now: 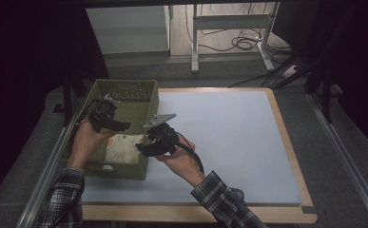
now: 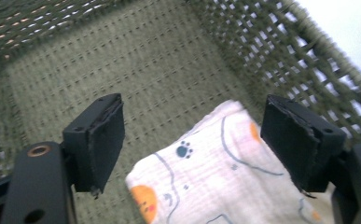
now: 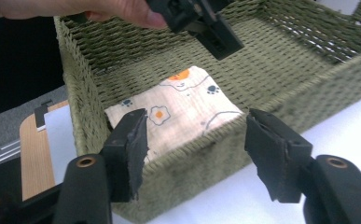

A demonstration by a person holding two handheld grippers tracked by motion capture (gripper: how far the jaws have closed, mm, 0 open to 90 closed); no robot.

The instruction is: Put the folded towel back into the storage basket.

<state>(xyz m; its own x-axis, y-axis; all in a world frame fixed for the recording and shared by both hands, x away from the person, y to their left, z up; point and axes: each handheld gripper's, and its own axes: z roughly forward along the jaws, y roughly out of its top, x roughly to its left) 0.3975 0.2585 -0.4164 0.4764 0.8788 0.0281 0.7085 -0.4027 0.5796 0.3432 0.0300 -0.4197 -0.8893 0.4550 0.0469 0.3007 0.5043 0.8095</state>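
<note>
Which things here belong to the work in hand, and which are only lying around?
Part of the work:
- folded cloth
- green woven basket
- left gripper
- right gripper

Just lying about:
- white mat
- cables on the floor

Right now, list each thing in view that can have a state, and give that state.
Folded cloth: folded flat, lying in the basket at its near end, free of both grippers.
Woven basket: upright on the table, open-topped, holding the cloth.
Left gripper: open above the cloth, nothing between its pads.
Right gripper: open, just outside the basket's near wall, holding nothing.
</note>
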